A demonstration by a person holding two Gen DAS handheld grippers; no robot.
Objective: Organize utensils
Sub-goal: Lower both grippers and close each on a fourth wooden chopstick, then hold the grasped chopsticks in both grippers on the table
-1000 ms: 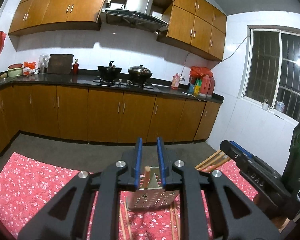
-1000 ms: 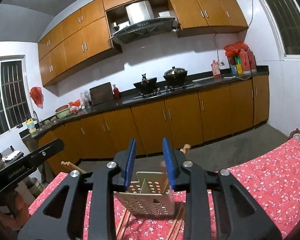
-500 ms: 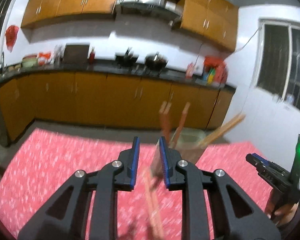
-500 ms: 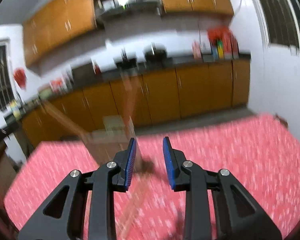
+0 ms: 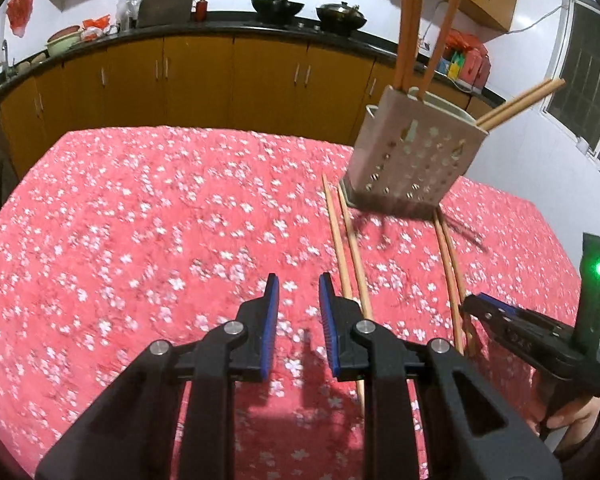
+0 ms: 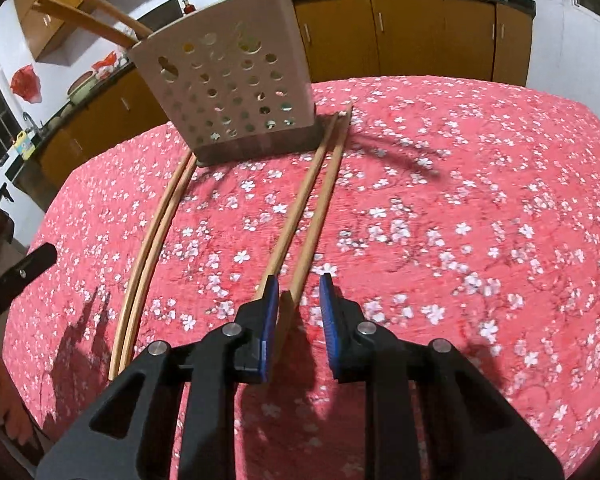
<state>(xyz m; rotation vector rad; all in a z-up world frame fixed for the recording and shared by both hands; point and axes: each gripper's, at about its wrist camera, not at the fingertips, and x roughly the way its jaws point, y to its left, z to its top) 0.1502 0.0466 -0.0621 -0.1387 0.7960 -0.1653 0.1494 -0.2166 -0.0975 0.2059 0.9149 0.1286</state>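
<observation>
On the floral-clothed surface, the perforated holder already contains several chopsticks, two pairs remain lying beside it, apparently untouched, and both grippers' fingers stand parted and empty.

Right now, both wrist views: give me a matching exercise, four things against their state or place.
Things:
1. holder
2. left gripper
3. right gripper
4. wok

States or places:
a. open, only cloth between its fingers
b. on the back counter
c. stands on the cloth, chopsticks poking out of it
d. open, the end of a lying chopstick between its fingers

Pairs: 1-c, 2-a, 3-d, 4-b
</observation>
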